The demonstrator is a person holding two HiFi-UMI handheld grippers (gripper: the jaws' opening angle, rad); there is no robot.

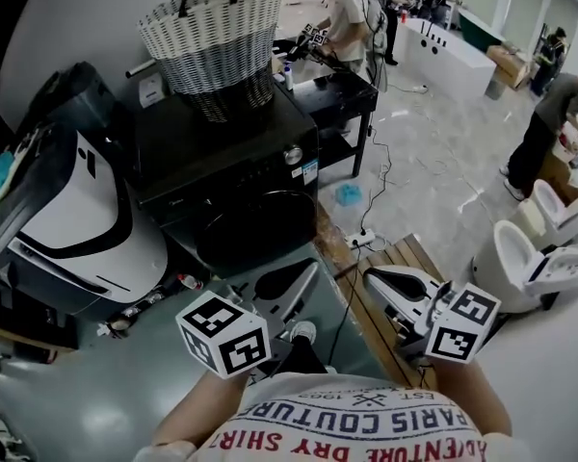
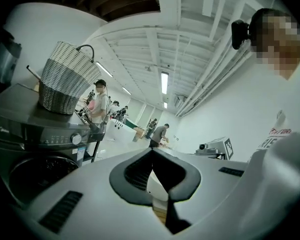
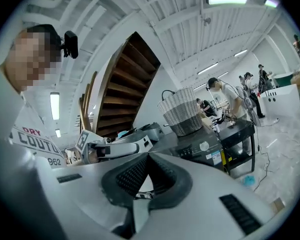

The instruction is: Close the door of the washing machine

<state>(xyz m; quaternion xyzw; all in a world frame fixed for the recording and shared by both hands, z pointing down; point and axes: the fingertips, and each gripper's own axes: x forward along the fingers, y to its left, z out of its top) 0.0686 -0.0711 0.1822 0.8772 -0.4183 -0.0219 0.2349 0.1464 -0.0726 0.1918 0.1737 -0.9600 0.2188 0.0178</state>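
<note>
The black washing machine (image 1: 226, 166) stands ahead of me, and its round door (image 1: 255, 231) lies flush with the front. A woven basket (image 1: 215, 41) sits on its top. My left gripper (image 1: 311, 268) is held up close to my chest, shut and empty, some way short of the door. My right gripper (image 1: 369, 276) is level beside it, also shut with nothing in it. In the left gripper view the machine (image 2: 35, 149) is at the left beyond the closed jaws (image 2: 151, 153). In the right gripper view the machine (image 3: 205, 149) is right of the closed jaws (image 3: 148, 156).
A white and black appliance (image 1: 67, 219) stands left of the washer. A black table (image 1: 342, 94) is to its right. A power strip with cables (image 1: 361, 241) and a wooden pallet (image 1: 390, 306) lie on the floor. White toilets (image 1: 530, 258) stand at the right. People work further back.
</note>
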